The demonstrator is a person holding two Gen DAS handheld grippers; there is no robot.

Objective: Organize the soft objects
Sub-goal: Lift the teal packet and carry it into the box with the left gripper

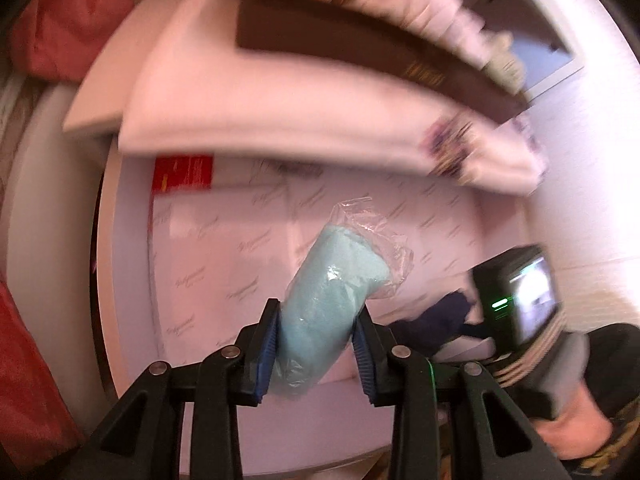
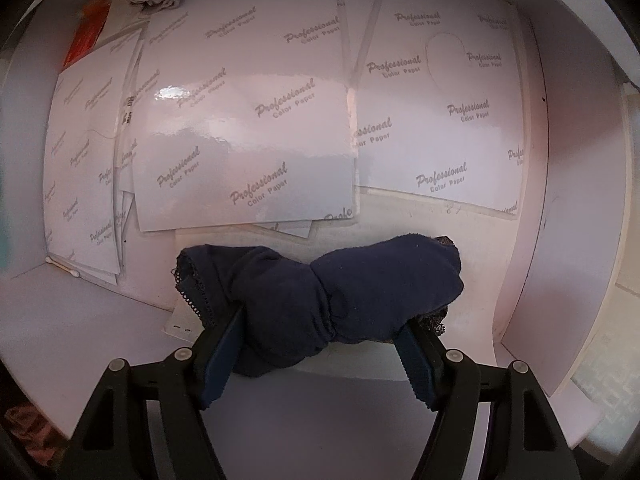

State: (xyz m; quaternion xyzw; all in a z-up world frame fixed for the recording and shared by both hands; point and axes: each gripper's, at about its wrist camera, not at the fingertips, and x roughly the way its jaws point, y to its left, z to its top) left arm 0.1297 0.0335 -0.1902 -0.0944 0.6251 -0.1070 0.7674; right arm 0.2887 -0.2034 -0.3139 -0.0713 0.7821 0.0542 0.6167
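Note:
My left gripper [image 1: 316, 334] is shut on a rolled light-blue cloth in a clear plastic bag [image 1: 332, 280] and holds it in the air in front of a white shelf compartment. My right gripper [image 2: 320, 340] stands wide around a bundled navy cloth with lace trim [image 2: 320, 292] that lies on the white shelf floor [image 2: 80, 320]; the pads sit at its sides and the jaws look open. The navy cloth [image 1: 436, 320] and the right gripper's body [image 1: 516, 292] also show at the right of the left wrist view.
Glossy "Professional Color Paper" sheets [image 2: 248, 120] line the back wall of the compartment. A cotton swab [image 2: 64, 266] lies at the left. A white shelf board [image 1: 280, 120] with a brown book [image 1: 380, 52] sits above. Red fabric [image 1: 68, 28] hangs at the left.

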